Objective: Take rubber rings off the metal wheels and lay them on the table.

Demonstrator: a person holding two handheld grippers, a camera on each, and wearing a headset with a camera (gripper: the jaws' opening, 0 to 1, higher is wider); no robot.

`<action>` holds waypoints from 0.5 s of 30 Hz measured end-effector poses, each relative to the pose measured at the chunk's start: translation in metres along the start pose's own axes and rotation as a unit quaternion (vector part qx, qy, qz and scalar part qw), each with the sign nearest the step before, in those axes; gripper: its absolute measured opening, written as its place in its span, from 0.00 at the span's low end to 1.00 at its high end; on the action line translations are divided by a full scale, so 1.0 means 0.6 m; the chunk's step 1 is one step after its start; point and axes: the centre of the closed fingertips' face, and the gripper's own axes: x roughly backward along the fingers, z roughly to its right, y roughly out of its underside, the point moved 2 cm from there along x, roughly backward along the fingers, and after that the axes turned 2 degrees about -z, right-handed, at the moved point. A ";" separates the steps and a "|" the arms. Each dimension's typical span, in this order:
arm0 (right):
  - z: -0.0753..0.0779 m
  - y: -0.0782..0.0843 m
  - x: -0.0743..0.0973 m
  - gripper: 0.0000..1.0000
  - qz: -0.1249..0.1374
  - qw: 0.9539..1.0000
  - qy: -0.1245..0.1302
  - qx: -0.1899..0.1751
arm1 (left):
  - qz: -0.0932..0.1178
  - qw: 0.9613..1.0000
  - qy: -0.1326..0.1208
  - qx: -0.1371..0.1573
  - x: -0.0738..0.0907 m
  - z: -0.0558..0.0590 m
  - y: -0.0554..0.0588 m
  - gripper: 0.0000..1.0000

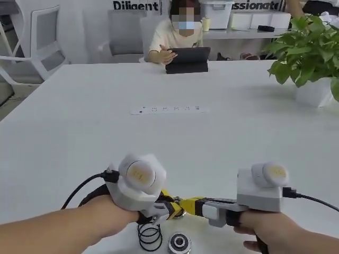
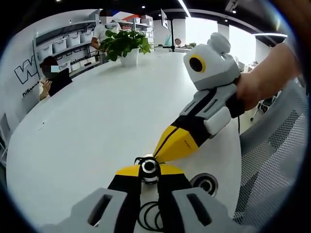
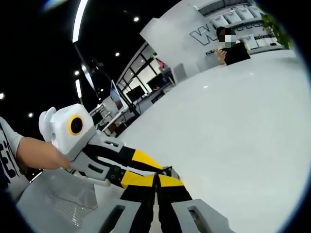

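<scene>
We see the left gripper (image 2: 148,175) clamped on a metal wheel (image 2: 149,166); the right gripper (image 3: 156,177), jaws together, meets its rim; rubber rings (image 2: 148,213) beneath

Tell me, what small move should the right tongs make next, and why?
Probably pull the right tongs slowly away from the metal wheel, to peel the rubber ring off. The left tongs clamp the wheel, and the right tips, shut, seem to pinch its ring.

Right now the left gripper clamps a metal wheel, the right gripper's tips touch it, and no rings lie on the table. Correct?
One error: black rubber rings lie on the table, by a loose wheel; the head view shows them. The rest stands.
</scene>
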 end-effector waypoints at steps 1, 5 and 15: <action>-0.001 0.000 0.000 0.00 0.000 1.000 -0.002 -0.001 | 0.000 1.000 0.000 0.001 0.000 0.000 0.000 0.07; -0.010 -0.002 0.002 0.00 0.000 1.000 -0.017 -0.002 | 0.000 1.000 0.001 0.002 0.000 0.000 0.000 0.07; 0.000 -0.006 0.010 0.00 0.008 1.000 -0.006 -0.006 | 0.001 1.000 0.000 0.004 0.000 0.000 -0.001 0.07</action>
